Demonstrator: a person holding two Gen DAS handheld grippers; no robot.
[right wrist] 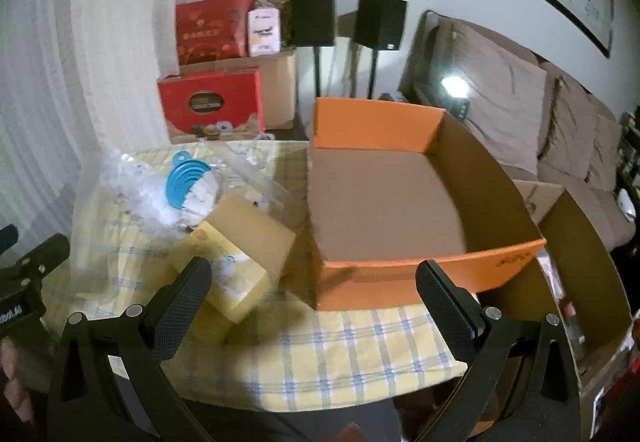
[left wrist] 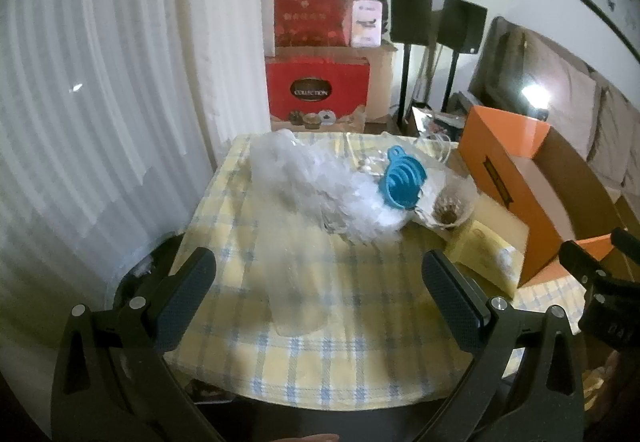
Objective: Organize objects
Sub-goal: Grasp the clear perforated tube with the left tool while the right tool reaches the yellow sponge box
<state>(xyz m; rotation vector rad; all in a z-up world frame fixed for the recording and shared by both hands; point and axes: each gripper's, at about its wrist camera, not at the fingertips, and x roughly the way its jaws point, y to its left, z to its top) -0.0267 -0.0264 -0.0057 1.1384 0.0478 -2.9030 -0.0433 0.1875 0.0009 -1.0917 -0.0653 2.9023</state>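
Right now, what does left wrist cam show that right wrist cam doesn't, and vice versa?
Left wrist only: a clear glass standing on the cloth ahead of the open left claw, and a small glass bowl beside the blue funnel set.

Right wrist only: the orange box interior, empty, plus the sofa cushions behind it, seen past the open right claw.

Both: checked tablecloth, blue funnel set, crumpled clear plastic, yellow carton, red gift boxes, two speakers.
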